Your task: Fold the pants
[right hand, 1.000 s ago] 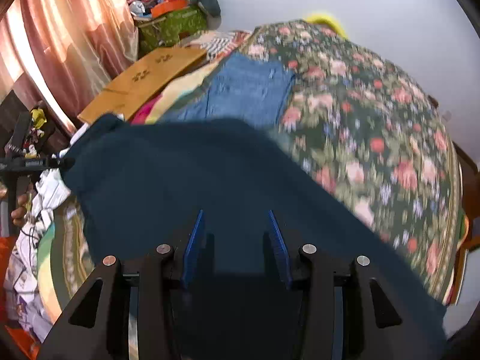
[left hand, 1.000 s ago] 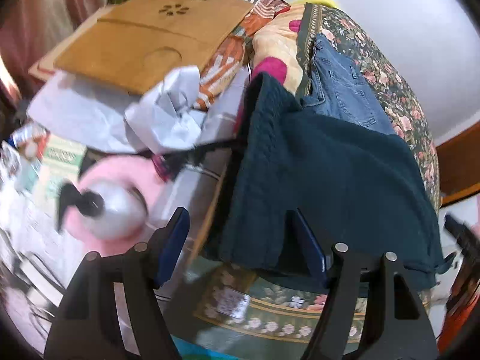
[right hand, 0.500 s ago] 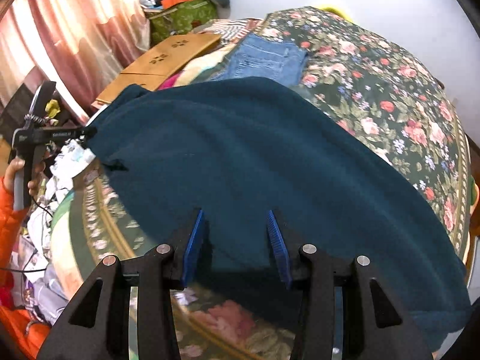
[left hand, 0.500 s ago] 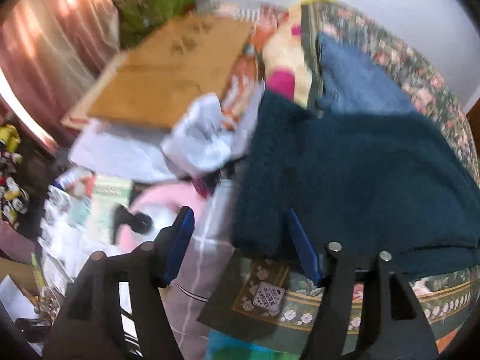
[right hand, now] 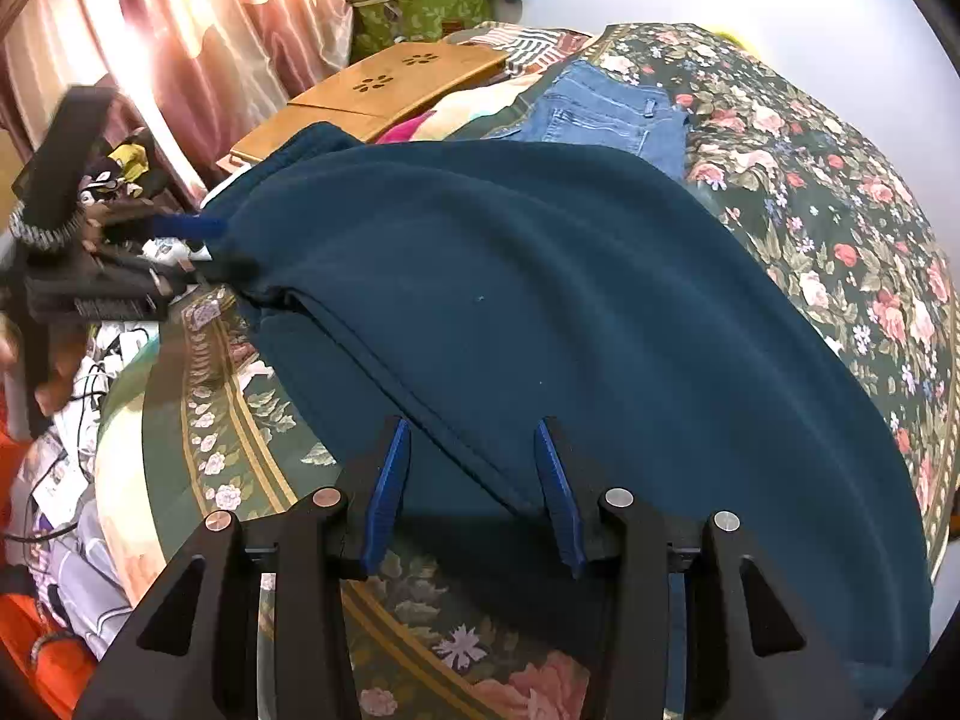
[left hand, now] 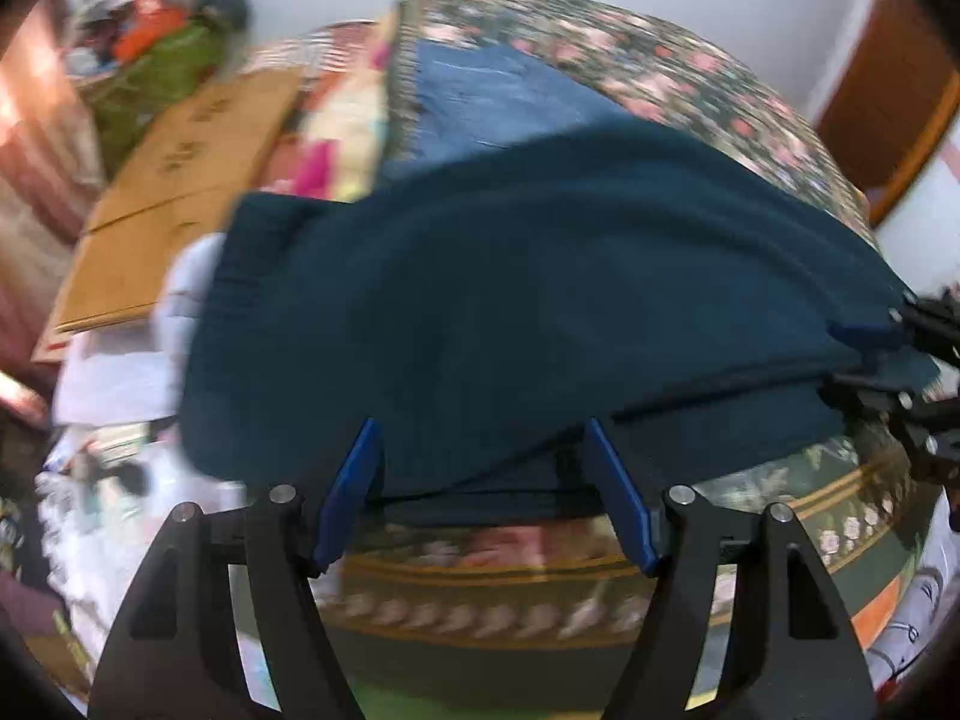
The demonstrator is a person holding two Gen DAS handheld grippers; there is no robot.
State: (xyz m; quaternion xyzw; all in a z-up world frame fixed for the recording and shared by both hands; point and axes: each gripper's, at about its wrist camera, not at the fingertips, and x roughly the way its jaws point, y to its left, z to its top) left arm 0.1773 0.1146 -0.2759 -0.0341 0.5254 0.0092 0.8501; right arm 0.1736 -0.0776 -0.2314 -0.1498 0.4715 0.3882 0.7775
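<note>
Both claws spread: right claw (right hand: 474,480) straddles the teal pants' (right hand: 540,300) fold edge, long axis running upper left; left claw (left hand: 480,480) too.

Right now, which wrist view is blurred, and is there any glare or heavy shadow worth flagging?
Left wrist view: motion-blurred throughout, the teal pants and bedspread border smeared, only the left gripper crisp. Right wrist view: sharp, though the curtain is blown out by backlight, and the right gripper casts a dark shadow on the cloth beneath it. Both show fisheye bending at the edges.
</note>
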